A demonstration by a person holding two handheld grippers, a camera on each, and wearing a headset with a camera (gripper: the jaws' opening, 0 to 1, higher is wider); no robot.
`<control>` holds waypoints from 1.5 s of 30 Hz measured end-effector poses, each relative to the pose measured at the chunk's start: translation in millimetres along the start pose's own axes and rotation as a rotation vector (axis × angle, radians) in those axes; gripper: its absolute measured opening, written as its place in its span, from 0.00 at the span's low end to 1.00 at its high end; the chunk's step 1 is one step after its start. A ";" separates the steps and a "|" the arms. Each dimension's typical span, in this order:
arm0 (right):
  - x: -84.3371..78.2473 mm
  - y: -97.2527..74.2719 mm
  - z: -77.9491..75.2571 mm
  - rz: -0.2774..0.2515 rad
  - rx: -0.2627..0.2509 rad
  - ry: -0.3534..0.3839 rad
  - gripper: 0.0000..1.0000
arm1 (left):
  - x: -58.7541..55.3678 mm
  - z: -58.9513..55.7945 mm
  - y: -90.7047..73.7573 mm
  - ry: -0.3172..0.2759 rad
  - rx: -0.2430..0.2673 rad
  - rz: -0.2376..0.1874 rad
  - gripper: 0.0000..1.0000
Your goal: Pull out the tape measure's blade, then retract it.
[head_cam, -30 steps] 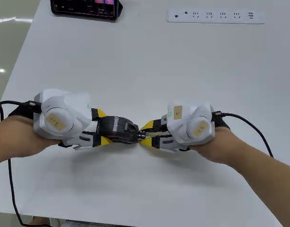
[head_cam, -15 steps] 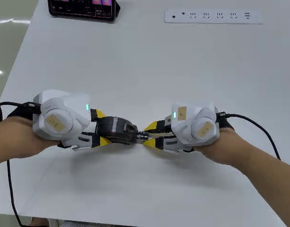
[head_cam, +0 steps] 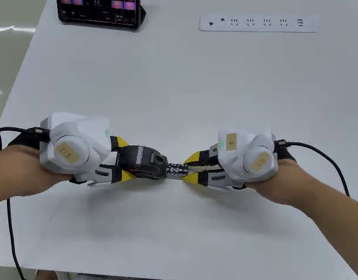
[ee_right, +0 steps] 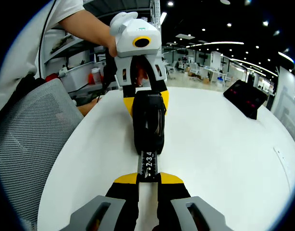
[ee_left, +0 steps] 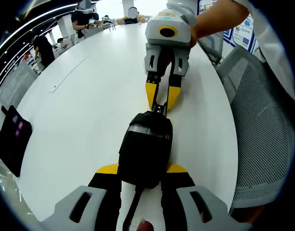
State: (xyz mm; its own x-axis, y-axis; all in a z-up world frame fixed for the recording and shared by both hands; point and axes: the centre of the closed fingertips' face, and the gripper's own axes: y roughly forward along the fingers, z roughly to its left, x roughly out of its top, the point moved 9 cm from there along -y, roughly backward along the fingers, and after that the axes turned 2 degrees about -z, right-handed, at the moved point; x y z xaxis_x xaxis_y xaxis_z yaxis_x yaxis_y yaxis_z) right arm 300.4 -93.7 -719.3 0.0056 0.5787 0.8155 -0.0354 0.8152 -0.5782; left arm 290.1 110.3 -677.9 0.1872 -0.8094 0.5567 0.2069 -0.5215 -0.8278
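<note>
Over the white table [head_cam: 167, 76], left gripper [head_cam: 124, 158] clamps the one tape measure [head_cam: 145, 161], right gripper [head_cam: 190, 168] apparently pinching its blade [ee_right: 148, 163].

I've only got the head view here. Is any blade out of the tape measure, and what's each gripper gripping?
Observer: Yes. The right gripper view shows a short stretch of blade out of the tape measure, printed 2, 3, 4.
Operator: Is the right gripper on it?
Observer: The right gripper has its jaws shut on the blade's end.
Operator: And the left?
Observer: In the left gripper view, the left gripper clamps the black tape measure from both sides.
</note>
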 end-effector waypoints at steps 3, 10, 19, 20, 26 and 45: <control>-0.4 -3.5 1.0 0.005 -0.003 -0.001 0.10 | 0.4 -0.2 0.0 0.002 0.000 0.002 0.26; -2.8 -9.9 1.7 0.007 -0.012 0.001 0.10 | 1.1 -0.8 -0.4 0.002 0.001 0.005 0.26; -7.1 -18.1 1.7 0.018 -0.022 -0.002 0.10 | 1.0 -0.6 0.0 0.000 0.002 0.007 0.26; -7.5 -18.7 1.7 0.019 -0.022 -0.001 0.10 | 1.0 -0.5 0.1 0.000 0.002 0.007 0.26; -9.6 -24.1 2.1 0.029 -0.025 -0.002 0.10 | 0.8 -0.2 0.2 0.001 0.002 0.006 0.26; -17.0 -41.5 4.6 0.050 -0.033 0.002 0.09 | 3.1 -1.7 0.2 0.001 0.003 0.007 0.26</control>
State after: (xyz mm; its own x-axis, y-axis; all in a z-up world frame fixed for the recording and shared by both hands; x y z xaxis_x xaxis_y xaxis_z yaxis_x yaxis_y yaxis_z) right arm 297.2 -137.6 -709.0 0.0069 0.6190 0.7854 -0.0026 0.7854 -0.6190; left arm 289.2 107.3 -676.5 0.1879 -0.8133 0.5508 0.2087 -0.5149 -0.8315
